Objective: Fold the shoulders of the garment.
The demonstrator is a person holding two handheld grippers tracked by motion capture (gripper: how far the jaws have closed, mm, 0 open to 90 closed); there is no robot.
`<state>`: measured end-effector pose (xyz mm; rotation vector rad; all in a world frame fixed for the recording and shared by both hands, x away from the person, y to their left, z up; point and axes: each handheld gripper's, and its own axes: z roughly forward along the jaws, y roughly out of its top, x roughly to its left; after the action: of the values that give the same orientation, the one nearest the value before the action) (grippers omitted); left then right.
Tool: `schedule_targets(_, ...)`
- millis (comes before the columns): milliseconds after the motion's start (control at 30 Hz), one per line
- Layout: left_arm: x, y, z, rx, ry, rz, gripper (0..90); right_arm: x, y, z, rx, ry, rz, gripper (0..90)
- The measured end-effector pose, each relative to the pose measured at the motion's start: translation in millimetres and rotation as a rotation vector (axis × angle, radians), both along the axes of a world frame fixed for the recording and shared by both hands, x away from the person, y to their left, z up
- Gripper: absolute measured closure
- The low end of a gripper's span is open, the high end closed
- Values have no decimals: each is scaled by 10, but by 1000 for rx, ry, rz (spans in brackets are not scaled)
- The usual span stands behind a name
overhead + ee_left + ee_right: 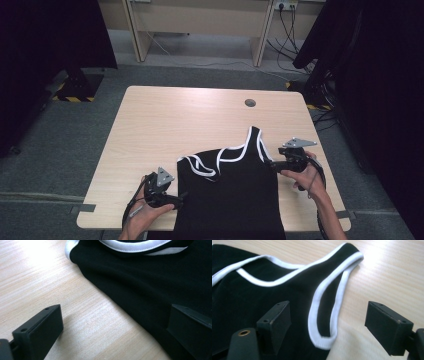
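Nearest the person, a black sleeveless fabric top with white-trimmed straps (230, 192) lies flat on the pale wooden tabletop (165, 120), its hem over the near edge. It looks light, limp and prone to bunching, best pinched at a side edge or strap. The left gripper (176, 200) has its fingers spread astride the left edge; the right gripper (275, 164), fingers also apart, straddles the armhole trim farther back.
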<state>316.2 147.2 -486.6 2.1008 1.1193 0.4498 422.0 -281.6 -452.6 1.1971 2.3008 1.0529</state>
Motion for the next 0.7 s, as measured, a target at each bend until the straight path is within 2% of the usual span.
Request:
schedule_targets(267,0,0,0,0,0,2,0,286,115,21,5,-3,-5,252)
schedule_targets(700,0,1,0,0,0,5,0,615,196,-9,5,14,-33,249)
